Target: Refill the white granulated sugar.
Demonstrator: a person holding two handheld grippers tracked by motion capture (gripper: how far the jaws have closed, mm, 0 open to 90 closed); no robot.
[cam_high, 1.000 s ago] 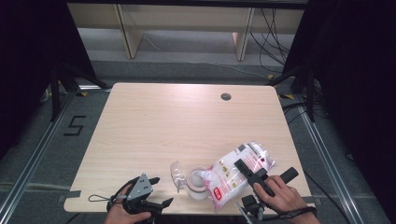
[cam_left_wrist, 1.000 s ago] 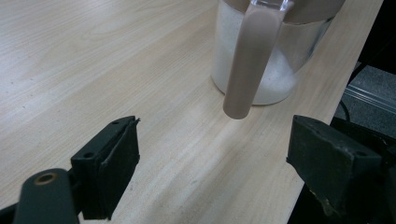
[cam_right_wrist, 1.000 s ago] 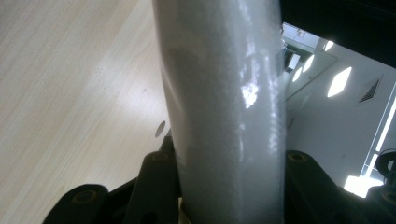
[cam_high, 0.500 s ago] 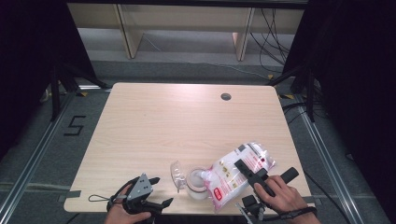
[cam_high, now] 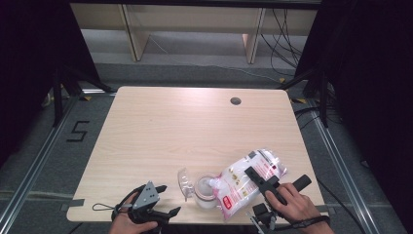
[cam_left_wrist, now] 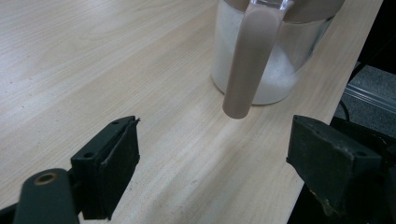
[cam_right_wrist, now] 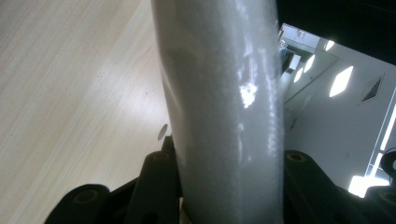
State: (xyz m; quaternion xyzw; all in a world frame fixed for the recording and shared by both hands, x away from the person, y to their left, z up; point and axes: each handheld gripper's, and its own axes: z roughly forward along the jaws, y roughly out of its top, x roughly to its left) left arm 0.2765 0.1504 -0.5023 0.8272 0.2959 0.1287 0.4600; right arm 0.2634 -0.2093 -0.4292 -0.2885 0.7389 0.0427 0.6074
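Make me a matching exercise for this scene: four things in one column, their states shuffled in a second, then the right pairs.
1. left gripper
2. right gripper
3. glass jar
4. clear lid

A. lies on the table beside the jar
B. clamped on the white bag
C. jaws open, nothing between them
D. stands open, white grains inside

Pairs: 1-C, 2-B, 3-D, 4-A

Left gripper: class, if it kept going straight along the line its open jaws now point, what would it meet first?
Most likely the glass jar of white grains: in the left gripper view it stands ahead of the left gripper, slightly toward one jaw, with bare table between. Its hanging clasp would probably be touched first; depth is uncertain.
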